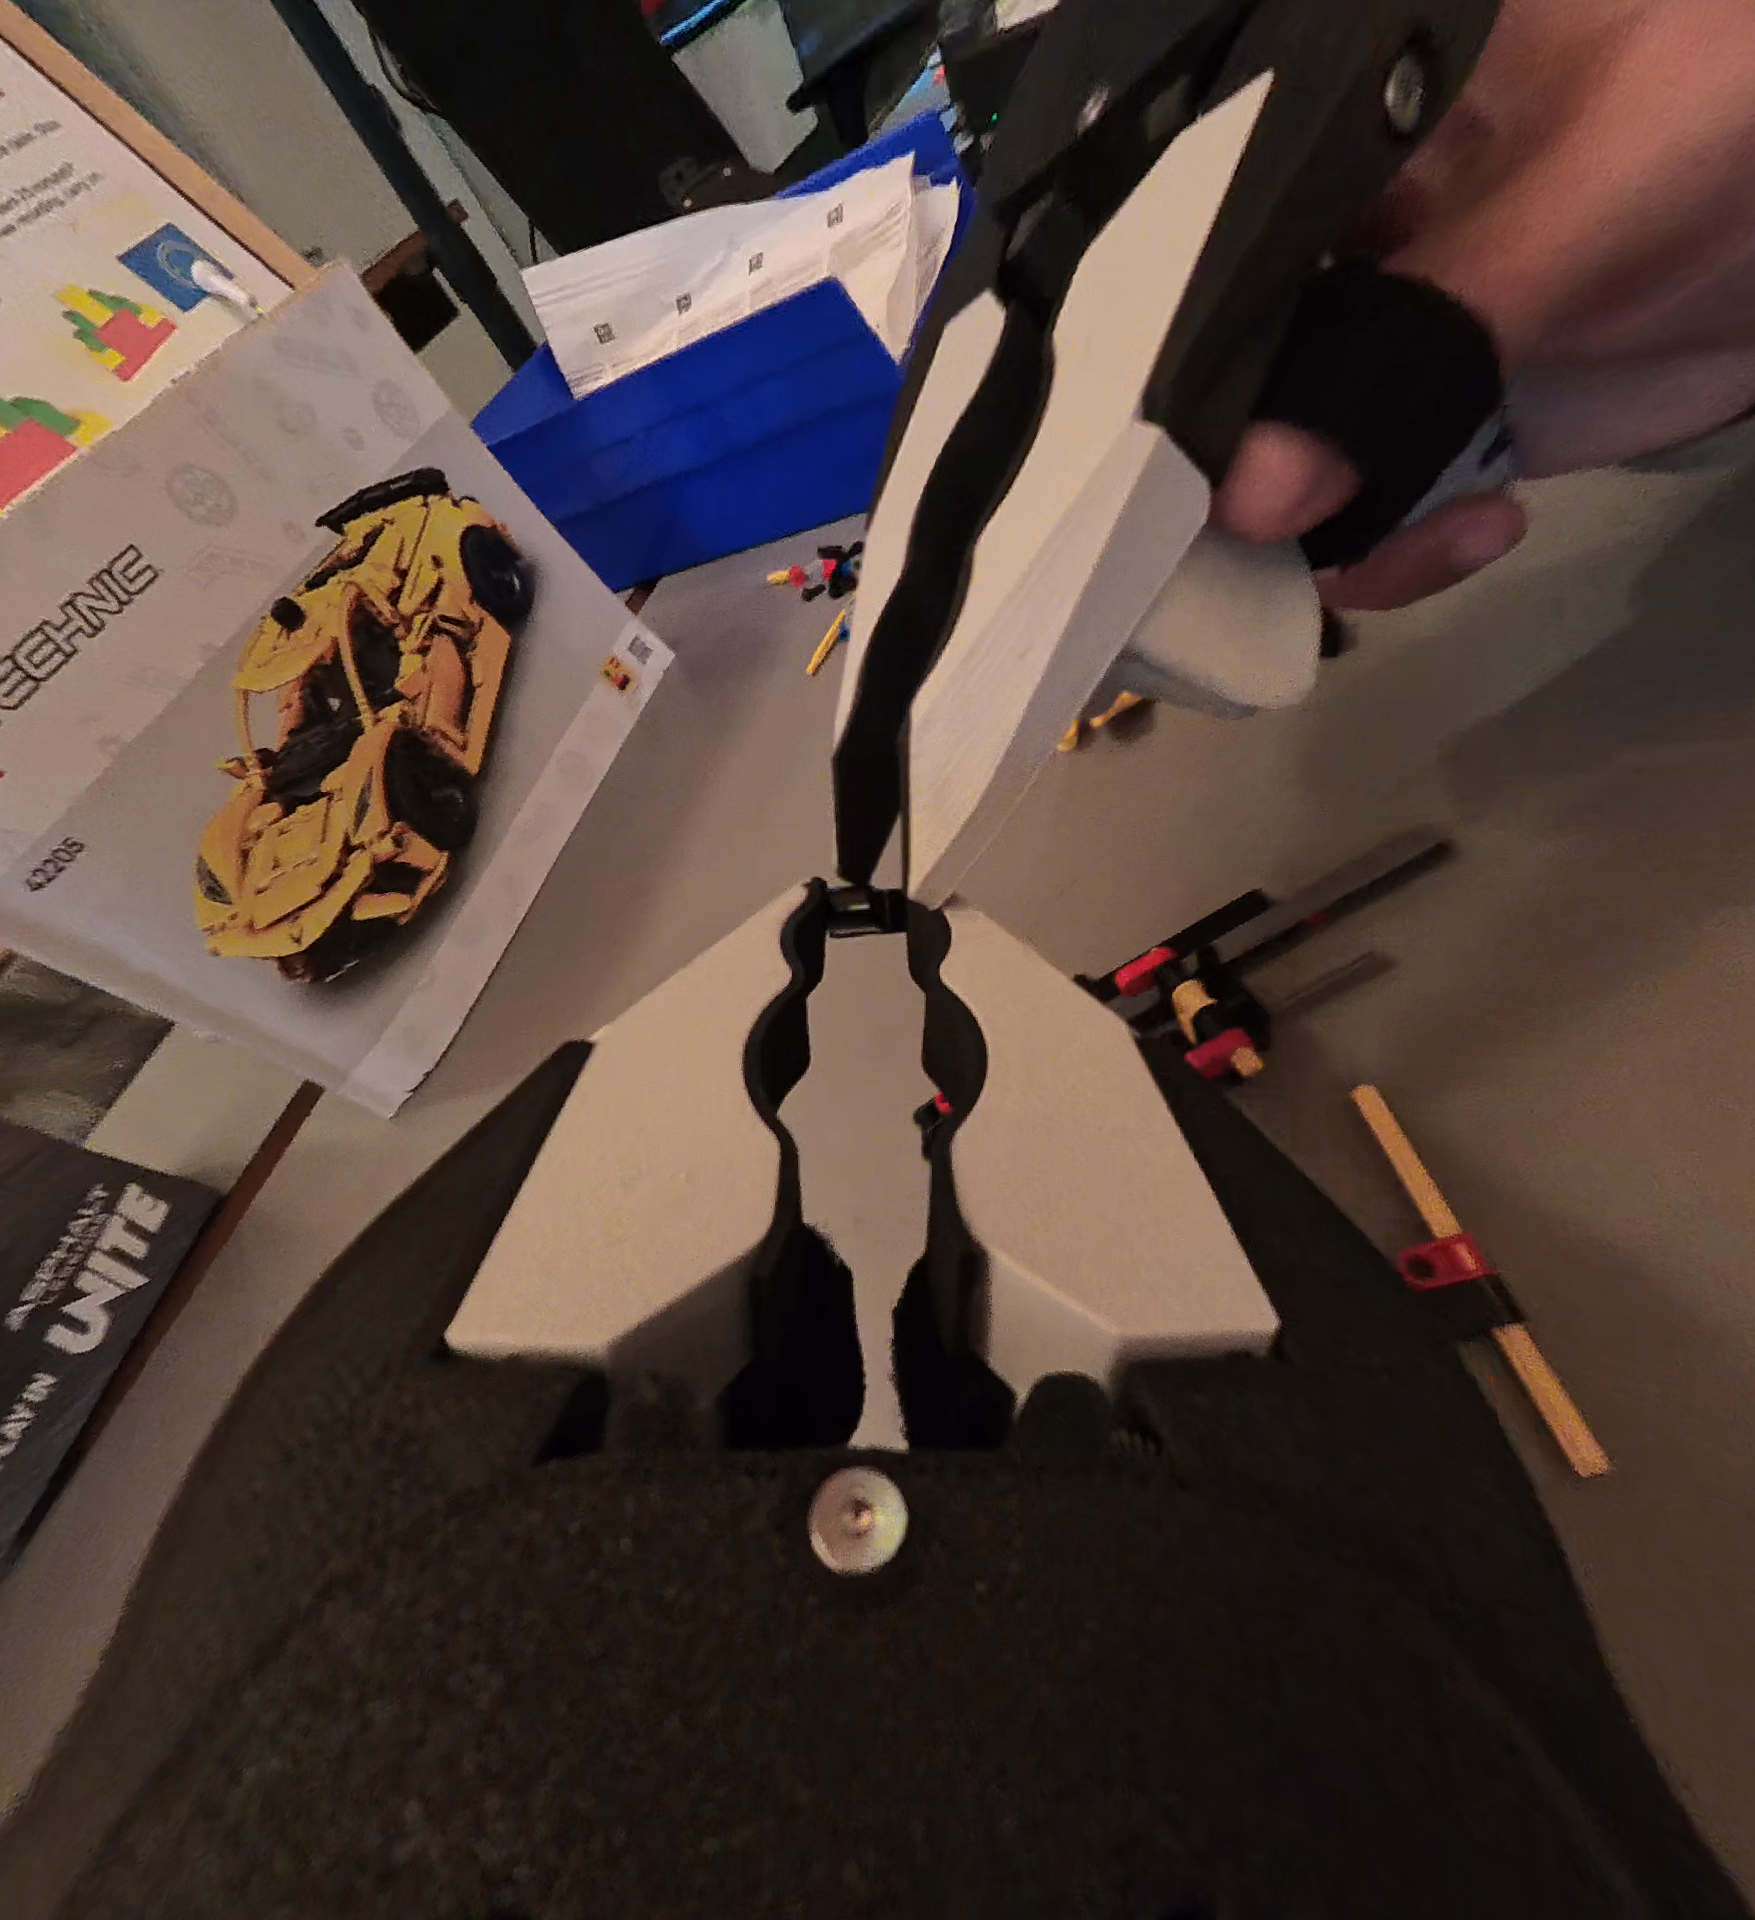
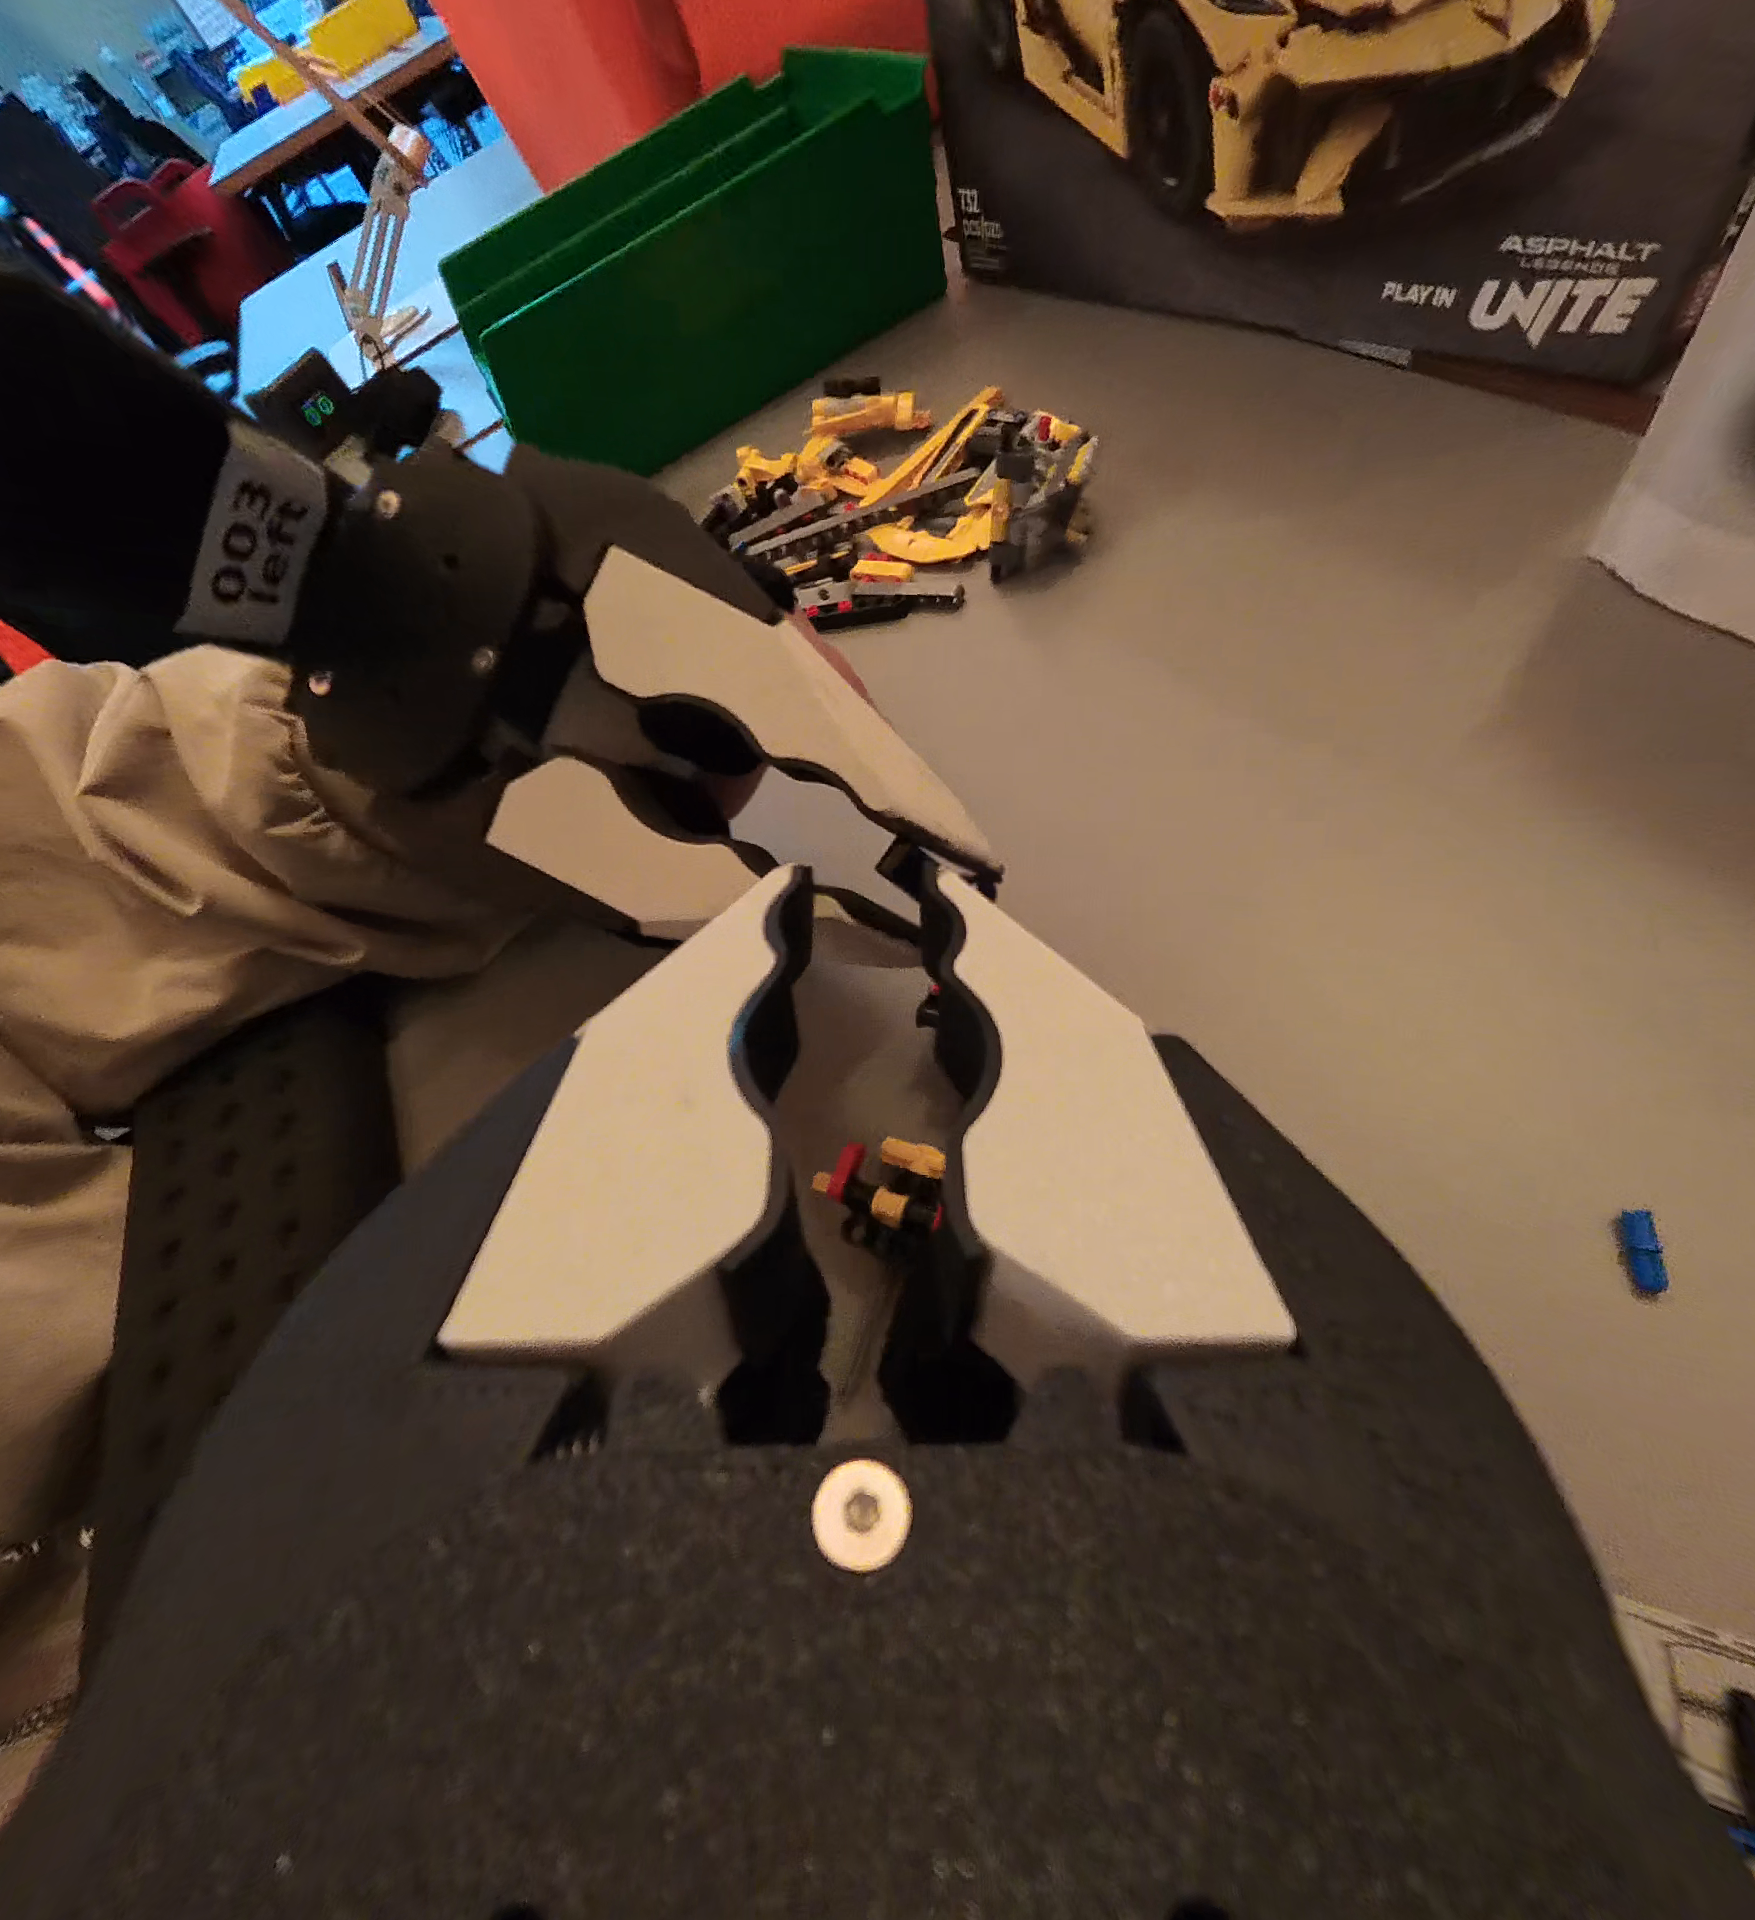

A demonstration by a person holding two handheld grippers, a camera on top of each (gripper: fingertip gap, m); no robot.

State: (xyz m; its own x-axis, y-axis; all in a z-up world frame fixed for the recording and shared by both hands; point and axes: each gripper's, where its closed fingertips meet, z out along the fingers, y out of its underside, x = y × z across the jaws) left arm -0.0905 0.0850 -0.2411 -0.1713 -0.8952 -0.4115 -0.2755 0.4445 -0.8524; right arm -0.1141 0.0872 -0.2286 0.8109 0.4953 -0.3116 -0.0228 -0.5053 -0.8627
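1. Table [image 2: 1372, 831]: one, grey. All places below are given relative to the small black piece [image 1: 862, 912], which is held above the table where the two gripper tips meet.
2. Box [image 2: 1320, 208]: one, dark, with a yellow car printed on it. It stands upright at the far right of the piece.
3. Booklet [image 1: 281, 707]: one, showing the same car. It lies to the left of the piece.
4. Bins: two.
   - The blue bin [image 1: 707, 436] is far behind the piece and holds white folded papers [image 1: 748, 270].
   - The green bin [image 2: 707, 291] is also beyond the piece, at the table edge. Its contents are hidden.
5. Grippers: two.
   - The left gripper [image 1: 865, 935] is clenched on the piece, which spans its tips.
   - The right gripper [image 2: 868, 894] touches the piece with its tips. Whether it grips the piece cannot be told.
   - A hand [image 1: 1631, 260] holds the right gripper.
6. Heap of parts [image 2: 914, 509]: one, yellow, grey and black. It lies loose on the table beyond the piece, in front of the green bin.
7. Tan rod [image 1: 1475, 1278]: one, with a red connector. It lies to the right of the piece and nearer the camera.
8. Small red, yellow and black assembly [image 2: 888, 1195]: one. It lies on the table below the piece.
9. Blue part [image 2: 1642, 1252]: one. It lies alone, well to the right of the piece.
10. Open room: the table is bare to the right of the piece, between the heap and the blue part.
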